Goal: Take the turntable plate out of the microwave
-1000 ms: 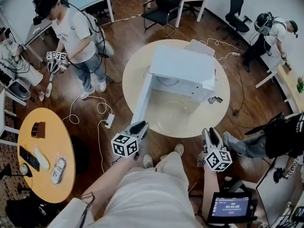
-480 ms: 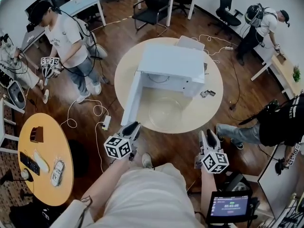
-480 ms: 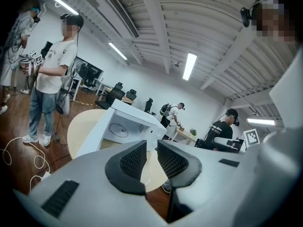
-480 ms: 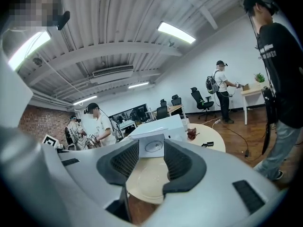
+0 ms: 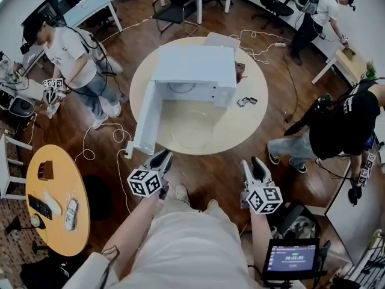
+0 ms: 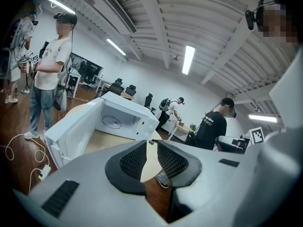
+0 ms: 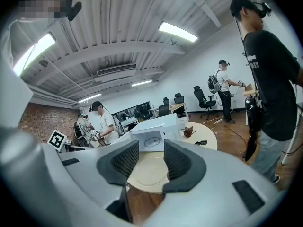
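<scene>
while poised short of the round table, clamped on nothing.
finds the turntable plate out of the microwave, lying flat on the round table just in front of the open cavity. shows the door swung wide toward the head view's left. holds the left gripper off the table's near edge, jaws parted by a narrow slit, bare between. holds the right gripper beside it, well apart, jaws parted wider, likewise bare, with plate and microwave in line beyond them. takes in small dark things on the table right of the microwave, a person in a white shirt at far left, a person in black at right.
</scene>
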